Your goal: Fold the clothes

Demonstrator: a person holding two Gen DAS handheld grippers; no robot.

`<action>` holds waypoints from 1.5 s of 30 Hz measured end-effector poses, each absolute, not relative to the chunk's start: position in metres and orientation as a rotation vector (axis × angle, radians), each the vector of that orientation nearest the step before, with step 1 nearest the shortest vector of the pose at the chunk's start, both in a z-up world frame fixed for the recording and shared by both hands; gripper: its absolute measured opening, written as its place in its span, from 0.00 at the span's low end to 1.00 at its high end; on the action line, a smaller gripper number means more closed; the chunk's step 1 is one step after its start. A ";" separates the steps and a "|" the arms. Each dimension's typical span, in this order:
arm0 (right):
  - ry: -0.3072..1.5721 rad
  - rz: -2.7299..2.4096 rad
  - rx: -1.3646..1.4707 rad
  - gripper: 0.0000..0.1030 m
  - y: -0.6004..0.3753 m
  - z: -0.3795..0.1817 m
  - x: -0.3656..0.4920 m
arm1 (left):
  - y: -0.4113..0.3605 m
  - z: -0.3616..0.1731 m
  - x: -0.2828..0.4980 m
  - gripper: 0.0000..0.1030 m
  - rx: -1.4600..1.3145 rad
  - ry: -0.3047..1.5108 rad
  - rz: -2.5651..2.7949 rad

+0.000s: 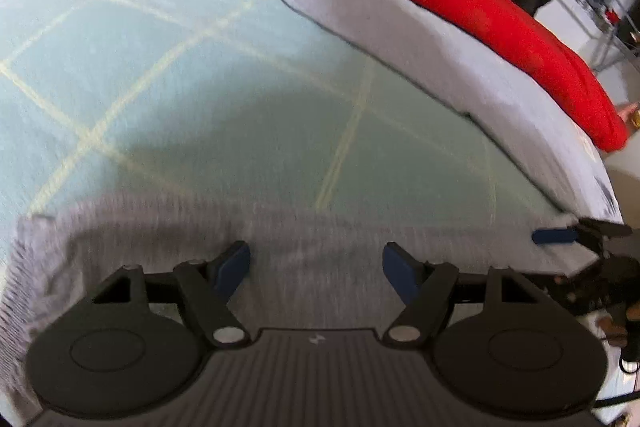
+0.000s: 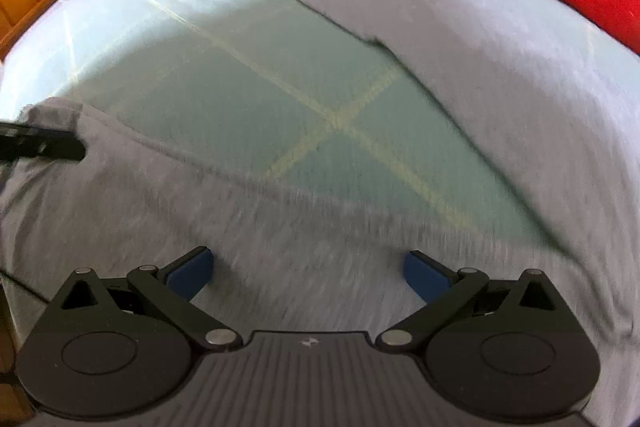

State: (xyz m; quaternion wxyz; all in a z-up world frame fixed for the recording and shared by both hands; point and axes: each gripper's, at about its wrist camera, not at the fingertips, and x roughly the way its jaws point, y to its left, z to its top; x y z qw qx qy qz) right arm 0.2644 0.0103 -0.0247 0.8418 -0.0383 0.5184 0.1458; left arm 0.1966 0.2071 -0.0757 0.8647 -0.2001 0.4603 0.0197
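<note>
Basically barely started: grey garment (image 1: pixel 312 267) lies spread on my bed (image 1: pixel 160 87), unfolded. Both tongs, left gripper (image 1: pixel 316 269) and right gripper (image 2: pixel 308 273), gape apart, holding nothing.

No legible text, number or brand name appears in either view. The only sign is a small pale lightning-bolt-shaped emblem (image 1: pixel 319 339) moulded on the ribbed dark grey plastic body (image 1: pixel 320 379) of the left gripper, centred near its front edge; the same emblem (image 2: pixel 308 342) stands on the ribbed dark grey plastic body (image 2: pixel 312 383) of the right gripper. A pale mark on a black garment hanging in the background of the left wrist view is too small to read.
</note>
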 end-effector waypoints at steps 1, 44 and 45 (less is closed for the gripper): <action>1.094 0.324 -0.072 1.00 0.007 -0.022 0.265 | 0.205 -0.069 0.193 0.71 -0.417 0.958 0.047; 1.464 0.217 -0.254 1.00 0.016 -0.041 0.202 | 0.254 -0.065 0.124 0.72 -0.501 1.137 0.407; 1.454 0.216 -0.256 1.00 0.016 -0.042 0.200 | 0.254 -0.059 0.127 0.72 -0.497 1.128 0.390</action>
